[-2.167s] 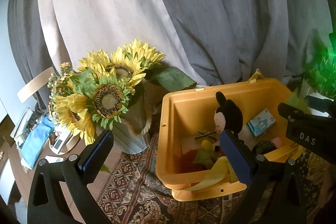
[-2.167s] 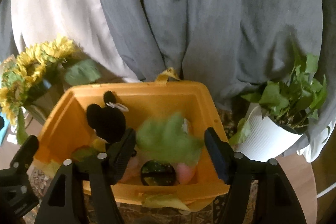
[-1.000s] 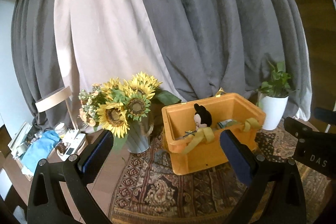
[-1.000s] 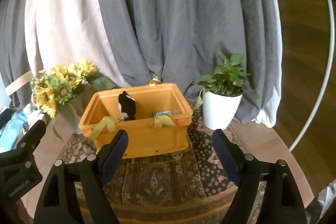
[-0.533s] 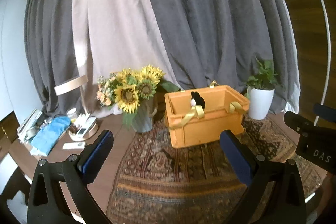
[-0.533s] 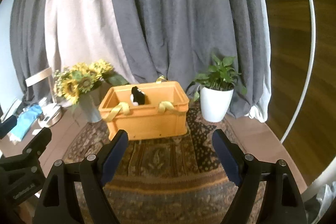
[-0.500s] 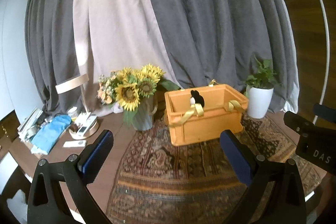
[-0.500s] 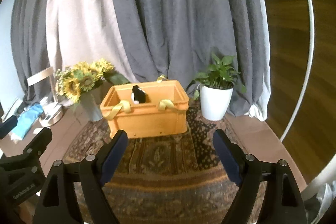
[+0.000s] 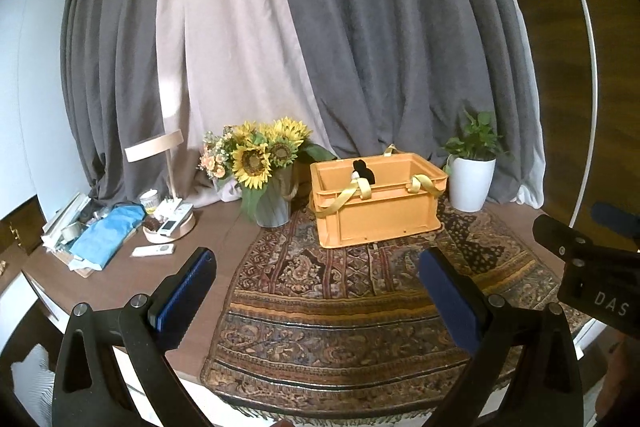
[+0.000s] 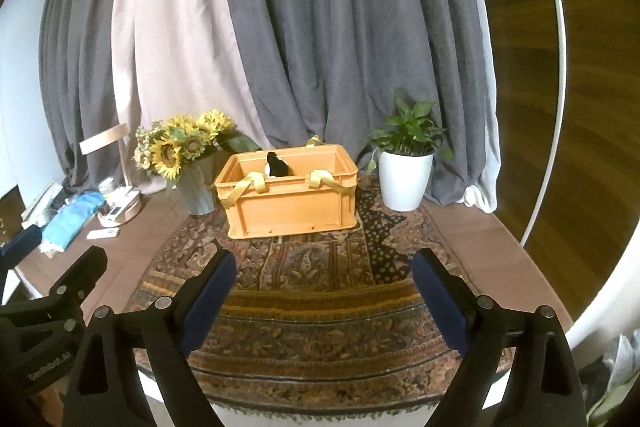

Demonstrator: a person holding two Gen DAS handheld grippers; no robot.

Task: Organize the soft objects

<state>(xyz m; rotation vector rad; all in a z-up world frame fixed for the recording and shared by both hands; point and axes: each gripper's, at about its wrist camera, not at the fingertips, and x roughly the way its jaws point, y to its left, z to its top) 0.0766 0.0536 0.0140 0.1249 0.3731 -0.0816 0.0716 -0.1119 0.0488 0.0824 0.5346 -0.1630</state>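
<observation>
We hold left gripper (image 9: 316,273) and right gripper (image 10: 322,279) level, jaws spread wide, empty, facing the orange plastic crate (image 10: 288,203) across the patterned rug (image 10: 312,267).

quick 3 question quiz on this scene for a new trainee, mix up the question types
1. True or false: the left gripper and the right gripper are both open and hold nothing.
2. What stands right of the orange crate in the right wrist view? A) white potted plant B) sunflower vase C) blue cloth
3. Fill in: the crate rests on the patterned ____, and a black plush toy pokes above its rim.

Key: 1 true; 2 A; 3 rug.
</observation>
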